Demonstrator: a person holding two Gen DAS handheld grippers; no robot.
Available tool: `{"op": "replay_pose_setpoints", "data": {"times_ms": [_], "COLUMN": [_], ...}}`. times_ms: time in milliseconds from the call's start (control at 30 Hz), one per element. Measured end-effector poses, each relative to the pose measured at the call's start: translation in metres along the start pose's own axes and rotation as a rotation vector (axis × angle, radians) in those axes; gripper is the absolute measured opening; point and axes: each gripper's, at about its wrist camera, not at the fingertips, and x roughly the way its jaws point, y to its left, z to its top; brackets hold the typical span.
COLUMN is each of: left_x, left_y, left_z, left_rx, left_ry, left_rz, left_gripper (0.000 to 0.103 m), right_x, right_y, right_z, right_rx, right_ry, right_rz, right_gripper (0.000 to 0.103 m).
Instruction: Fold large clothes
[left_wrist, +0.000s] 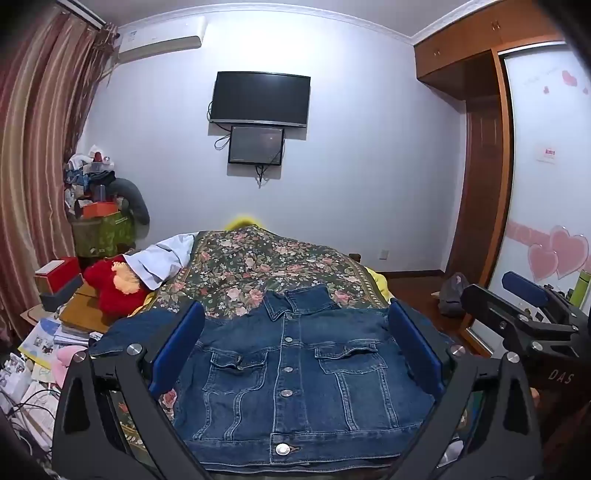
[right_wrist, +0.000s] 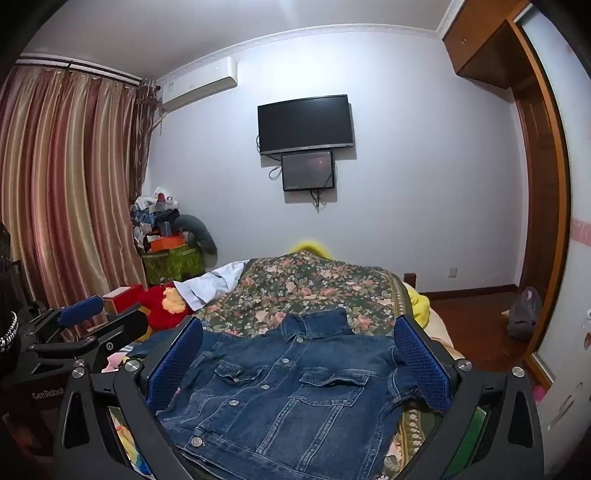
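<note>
Denim jacket (left_wrist: 295, 373) lies buttoned on my bed (left_wrist: 258, 266); both tongs gape empty. "DAS" marks right tongs (left_wrist: 524, 299) at three o'clock, "GenRobot" left tongs (right_wrist: 96, 314).

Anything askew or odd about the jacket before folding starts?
Nothing stands out. The denim jacket lies flat, front up and buttoned, collar away from the camera, on the floral bedspread. Both the left gripper and the right gripper are open, holding nothing.

Denim jkt (left_wrist: 295, 373) flat, buttoned, on bed
</note>
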Motion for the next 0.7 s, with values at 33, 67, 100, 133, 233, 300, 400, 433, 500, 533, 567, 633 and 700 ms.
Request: {"op": "replay_pose_setpoints", "data": {"times_ms": [33,67,100,133,233,300,400,433,500,533,567,633,700], "left_x": [0.0,0.0,0.0,0.001,0.0,0.005,0.007,0.009,0.011,0.011,0.012,0.009,0.009], "left_y": [0.0,0.0,-0.001,-0.001,0.004,0.005,0.005,0.008,0.009,0.01,0.01,0.008,0.008], "left_z": [0.0,0.0,0.0,0.0,-0.004,-0.006,-0.007,-0.006,-0.007,-0.007,-0.007,-0.007,-0.007], "left_rx": [0.003,0.005,0.007,0.009,-0.002,-0.005,-0.002,-0.016,-0.017,-0.018,-0.018,-0.015,-0.015], "left_ry": [0.001,0.001,0.002,0.003,0.006,0.009,0.008,0.007,0.008,0.008,0.008,0.008,0.008], "left_rz": [-0.002,-0.003,-0.002,-0.002,0.002,0.006,0.01,0.014,0.014,0.015,0.015,0.013,0.014], "left_gripper": [0.1,0.1,0.1,0.1,0.1,0.1,0.1,0.1,0.1,0.1,0.1,0.1,0.1], "right_x": [0.0,0.0,0.0,-0.001,0.002,0.004,0.0,0.001,0.002,0.002,0.002,0.001,0.002], "right_y": [0.0,0.0,-0.001,-0.001,0.004,0.004,0.005,0.006,0.004,0.005,0.004,0.004,0.003], "right_z": [0.0,0.0,0.0,0.0,-0.003,-0.003,-0.004,-0.003,-0.002,-0.002,-0.002,-0.002,-0.001], "right_rx": [0.001,0.001,0.001,0.0,-0.004,-0.006,-0.006,-0.008,-0.009,-0.009,-0.009,-0.008,-0.008], "right_ry": [-0.003,-0.003,-0.003,-0.003,0.001,0.005,0.008,0.01,0.013,0.013,0.014,0.014,0.017], "right_rz": [0.001,0.002,0.003,0.003,0.003,0.002,0.001,-0.001,0.002,0.001,0.002,0.002,0.004], "right_gripper": [0.103,0.103,0.103,0.103,0.103,0.103,0.103,0.103,0.103,0.103,0.103,0.103,0.103]}}
